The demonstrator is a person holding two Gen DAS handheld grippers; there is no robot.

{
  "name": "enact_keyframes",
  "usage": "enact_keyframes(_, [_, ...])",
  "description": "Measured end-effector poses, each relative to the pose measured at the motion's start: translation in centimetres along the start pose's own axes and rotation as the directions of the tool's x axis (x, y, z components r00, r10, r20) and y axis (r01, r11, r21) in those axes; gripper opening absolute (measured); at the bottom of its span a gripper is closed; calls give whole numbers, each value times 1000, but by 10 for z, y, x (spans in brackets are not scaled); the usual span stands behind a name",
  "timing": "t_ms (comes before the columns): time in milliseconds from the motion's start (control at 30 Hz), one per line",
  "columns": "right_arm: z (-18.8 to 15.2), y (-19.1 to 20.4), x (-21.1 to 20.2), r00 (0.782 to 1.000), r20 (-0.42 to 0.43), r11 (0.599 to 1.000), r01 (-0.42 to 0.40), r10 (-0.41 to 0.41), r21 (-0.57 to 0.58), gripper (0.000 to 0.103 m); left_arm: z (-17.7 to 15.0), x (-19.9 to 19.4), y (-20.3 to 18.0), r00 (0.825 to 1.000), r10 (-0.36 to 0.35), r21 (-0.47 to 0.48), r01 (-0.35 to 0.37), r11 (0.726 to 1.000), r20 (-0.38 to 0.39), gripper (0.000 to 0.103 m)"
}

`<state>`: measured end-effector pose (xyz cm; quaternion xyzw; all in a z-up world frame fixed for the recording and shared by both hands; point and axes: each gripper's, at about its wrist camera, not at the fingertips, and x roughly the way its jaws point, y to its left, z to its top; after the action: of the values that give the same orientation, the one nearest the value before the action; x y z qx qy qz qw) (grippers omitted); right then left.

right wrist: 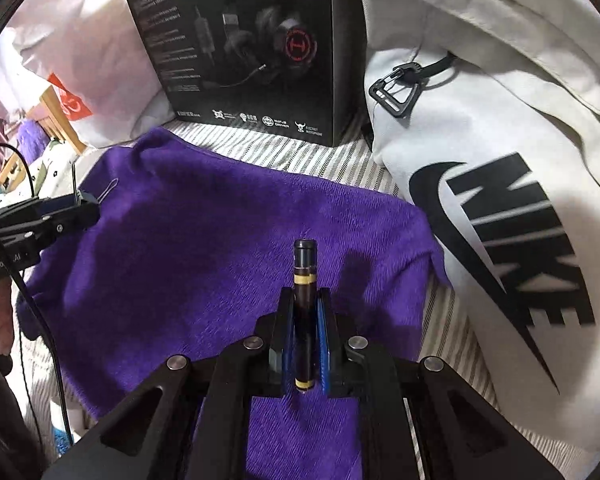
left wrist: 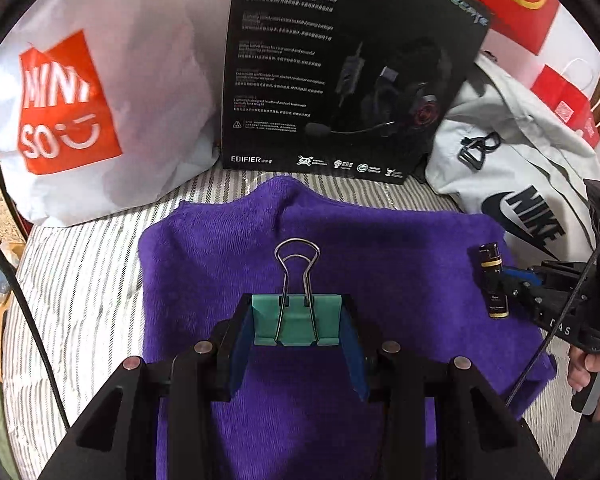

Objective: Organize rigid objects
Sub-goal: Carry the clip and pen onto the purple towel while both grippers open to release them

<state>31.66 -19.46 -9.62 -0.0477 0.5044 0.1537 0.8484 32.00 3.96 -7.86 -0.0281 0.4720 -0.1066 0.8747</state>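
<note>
Striped bedding (left wrist: 80, 280) under a purple towel (left wrist: 380, 248). Behind: white Miniso bag (left wrist: 112, 92), black headset box (left wrist: 340, 64), grey Nike bag (right wrist: 500, 184), red bags (left wrist: 564, 104). Wooden furniture (right wrist: 60, 116) at left.

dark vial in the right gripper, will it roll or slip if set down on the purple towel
The dark vial is cylindrical, so it could roll on its side, though the plush purple towel should damp that. It looks smooth and narrow, so the right gripper may let it slide lengthwise.
</note>
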Motion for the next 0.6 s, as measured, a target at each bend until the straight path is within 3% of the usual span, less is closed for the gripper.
enact_keyframes(600, [10, 3, 28, 999, -40, 999, 20, -22, -43, 11, 7, 43, -11, 993, 62, 24, -59, 998, -100, 39])
